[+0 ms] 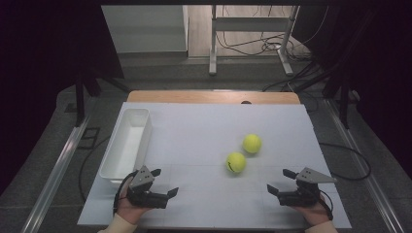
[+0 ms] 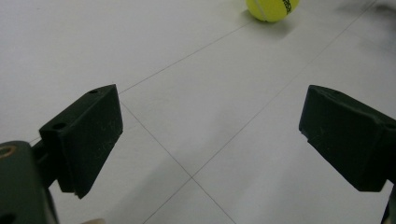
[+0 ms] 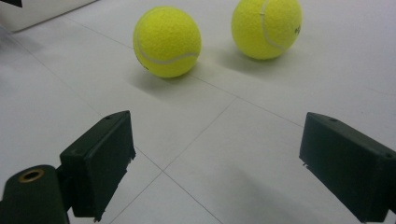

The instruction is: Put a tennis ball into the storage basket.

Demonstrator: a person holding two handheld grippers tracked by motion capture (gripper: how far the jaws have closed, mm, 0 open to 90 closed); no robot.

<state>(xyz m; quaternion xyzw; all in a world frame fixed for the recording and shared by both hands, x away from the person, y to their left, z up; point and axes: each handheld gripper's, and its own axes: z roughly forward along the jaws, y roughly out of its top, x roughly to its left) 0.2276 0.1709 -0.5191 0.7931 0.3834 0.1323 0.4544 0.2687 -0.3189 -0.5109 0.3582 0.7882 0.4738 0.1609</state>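
Two tennis balls, white tiled tabletop, dark room

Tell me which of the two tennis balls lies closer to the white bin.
The nearer tennis ball, at the person's side of the pair. It sits left of the farther tennis ball, so less bare table separates it from the white bin.

counter: white tiled sheet over light wooden counter top | floor: grey, black cables trailing | beyond: white metal frame legs | sides: dark curtains | light: even, soft
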